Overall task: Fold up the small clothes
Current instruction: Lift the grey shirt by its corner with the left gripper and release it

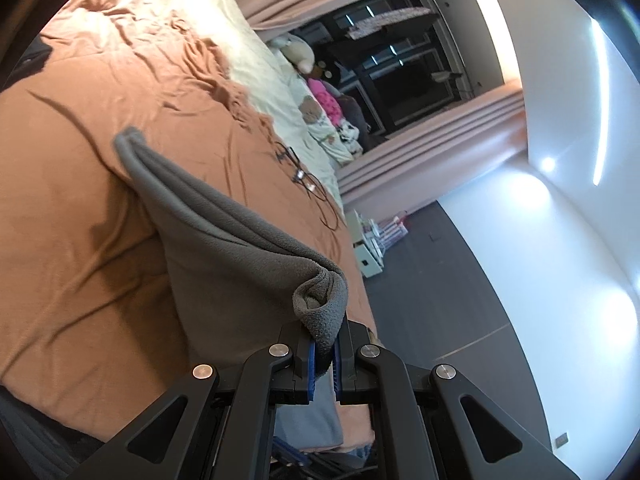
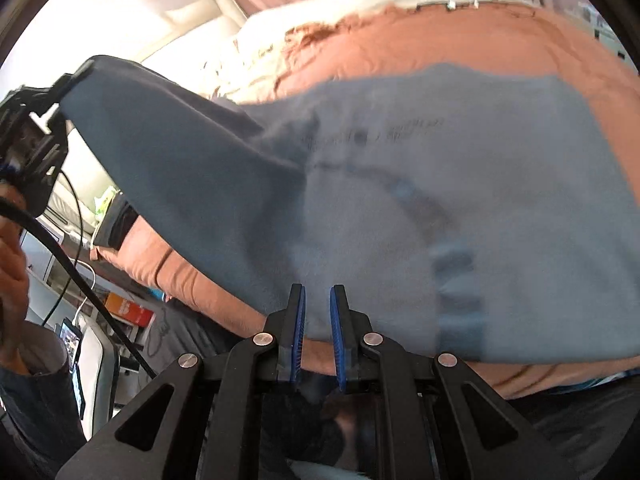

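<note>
1. Here, the left gripper (image 1: 325,354) has its blue-padded jaws closed on a bunched corner of the grey garment (image 1: 224,240), which pokes up between the pads.
2. From that pinched corner the cloth runs away along the fingers' line, its folded edge stretching to a far tip that rests on the orange bedspread (image 1: 80,160); the lifted part hangs taut above the bed's near edge.
3. In the right wrist view the left gripper (image 2: 74,80) shows at the upper left, holding one corner raised off the bed.
4. The rest of the garment (image 2: 440,208) lies spread flat on the bedspread (image 2: 420,40), its long axis running across the view from the raised corner towards the right; blur hides finer detail.
5. The right gripper (image 2: 318,320) has its jaws a narrow gap apart and grips nothing; its tips sit over the garment's near hem, close to the bed's front edge.
</note>
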A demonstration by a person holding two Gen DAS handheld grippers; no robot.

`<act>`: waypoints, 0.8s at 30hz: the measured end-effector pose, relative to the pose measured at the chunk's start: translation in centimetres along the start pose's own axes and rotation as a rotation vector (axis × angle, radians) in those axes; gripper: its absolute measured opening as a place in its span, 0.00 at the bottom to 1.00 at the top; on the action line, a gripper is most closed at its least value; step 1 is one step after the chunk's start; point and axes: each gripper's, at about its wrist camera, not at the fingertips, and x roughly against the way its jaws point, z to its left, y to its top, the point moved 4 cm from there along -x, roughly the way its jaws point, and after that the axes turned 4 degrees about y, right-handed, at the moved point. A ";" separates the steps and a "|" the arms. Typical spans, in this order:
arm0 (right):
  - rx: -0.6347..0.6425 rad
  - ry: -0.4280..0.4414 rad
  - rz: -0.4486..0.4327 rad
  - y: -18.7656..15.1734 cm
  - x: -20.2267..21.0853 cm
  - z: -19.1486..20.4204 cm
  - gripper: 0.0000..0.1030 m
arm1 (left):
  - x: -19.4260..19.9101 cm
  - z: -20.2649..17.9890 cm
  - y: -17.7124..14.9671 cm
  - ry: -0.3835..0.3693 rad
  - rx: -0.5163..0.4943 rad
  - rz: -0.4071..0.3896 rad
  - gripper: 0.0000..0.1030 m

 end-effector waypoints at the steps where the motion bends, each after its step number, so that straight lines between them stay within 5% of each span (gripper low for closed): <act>1: 0.004 -0.007 -0.021 0.1 0.9 -0.2 0.10 | -0.4 -0.4 -0.1 -0.005 -0.005 0.007 0.06; 4: 0.011 -0.021 -0.063 0.2 3.0 -1.0 0.13 | -1.8 -1.9 -0.7 -0.017 -0.027 0.032 0.06; 8: -0.009 -0.026 -0.118 -0.2 5.1 -2.2 0.56 | -4.0 -4.0 -1.5 -0.021 -0.068 0.072 0.06; 9: -0.016 -0.027 -0.136 -0.3 5.7 -2.5 0.59 | -4.5 -4.3 -1.7 -0.022 -0.077 0.082 0.06; 24: -0.170 -0.028 -0.173 -3.4 10.3 -7.2 0.59 | -13.6 -8.7 -7.6 -0.022 -0.198 0.297 0.06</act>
